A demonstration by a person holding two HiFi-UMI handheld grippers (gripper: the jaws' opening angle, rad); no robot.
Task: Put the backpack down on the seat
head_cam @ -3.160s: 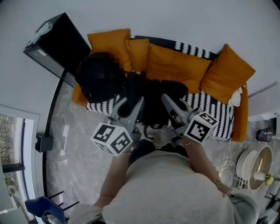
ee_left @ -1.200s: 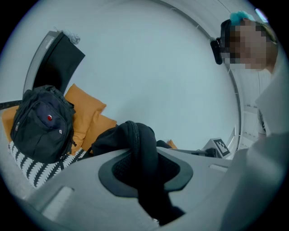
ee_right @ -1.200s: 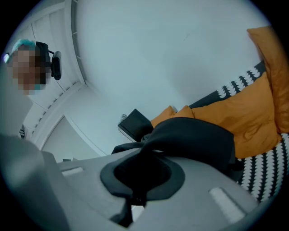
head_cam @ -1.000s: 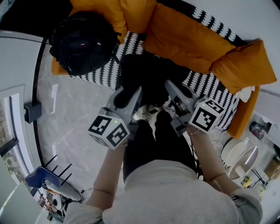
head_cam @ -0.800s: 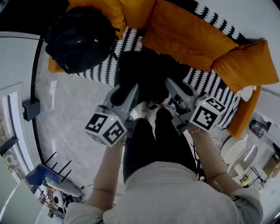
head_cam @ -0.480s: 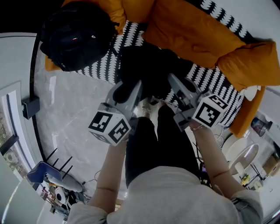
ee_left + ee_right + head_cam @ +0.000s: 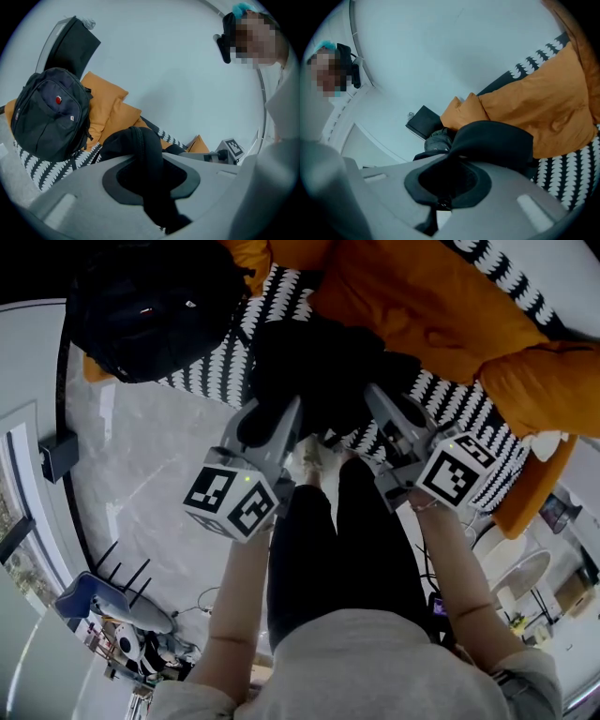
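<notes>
Left gripper (image 7: 274, 424): jaws pinch a thick, zip-edged fold of the backpack (image 7: 319, 357). They stand slightly apart, with the fabric filling the gap.
Right gripper (image 7: 392, 418): jaws are pressed almost together on a thin black edge of the same backpack.
Backpack: black and soft. It sits at the front edge of the seat (image 7: 450, 418), with its far side over the striped cover. We cannot tell whether its base already bears on the seat.
Risk, slip forward: we judge that an early release could let the bag tip off the front edge onto the floor (image 7: 150, 456). The cause would be too much of its bulk lying near that edge.
Risk, uneven drop: the right grip holds little fabric. If it lets go first, the bag may swing from the left fold and twist.
Risk, snag: a strap or the zip could catch in a jaw on withdrawal and drag the bag back.
Position, backpack to grippers: directly ahead of both, spanning from one to the other. Each gripper holds a near-side edge.
Surroundings: orange cushions (image 7: 422, 306) lie behind the bag. A second backpack (image 7: 150, 306) sits at the seat's left end, well apart.
</notes>
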